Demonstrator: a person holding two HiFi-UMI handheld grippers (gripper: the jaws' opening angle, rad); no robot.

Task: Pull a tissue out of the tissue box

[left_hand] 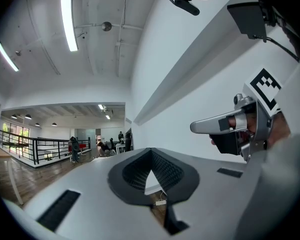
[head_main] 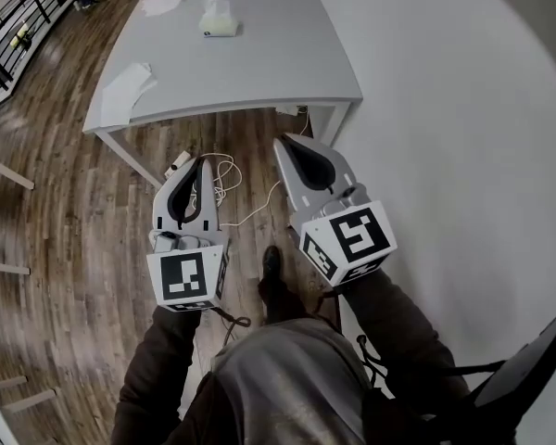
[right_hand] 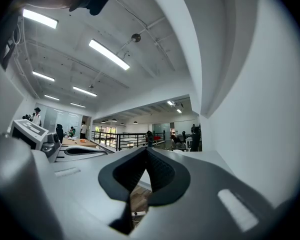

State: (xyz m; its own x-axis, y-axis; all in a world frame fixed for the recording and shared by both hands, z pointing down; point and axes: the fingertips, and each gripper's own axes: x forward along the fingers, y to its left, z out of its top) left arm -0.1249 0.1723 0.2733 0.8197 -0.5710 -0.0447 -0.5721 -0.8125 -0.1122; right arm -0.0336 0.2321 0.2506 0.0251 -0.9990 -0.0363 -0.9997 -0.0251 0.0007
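Observation:
The tissue box [head_main: 219,19], pale with a tissue standing out of its top, sits on the far part of a white table [head_main: 278,63] in the head view. Both grippers hover over the floor, well short of the table's near edge. My left gripper [head_main: 203,163] is shut with nothing between its jaws; its tips [left_hand: 150,149] meet. My right gripper [head_main: 281,143] is also shut and empty, and its tips [right_hand: 146,148] are pressed together. Each gripper view shows the other gripper beside it; neither shows the box.
Loose white sheets [head_main: 127,91] lie at the table's left edge and another sheet [head_main: 162,3] lies at its far side. A power strip with cables [head_main: 180,162] lies on the wooden floor. A white wall [head_main: 463,109] runs along the right. A railing [head_main: 14,26] stands far left.

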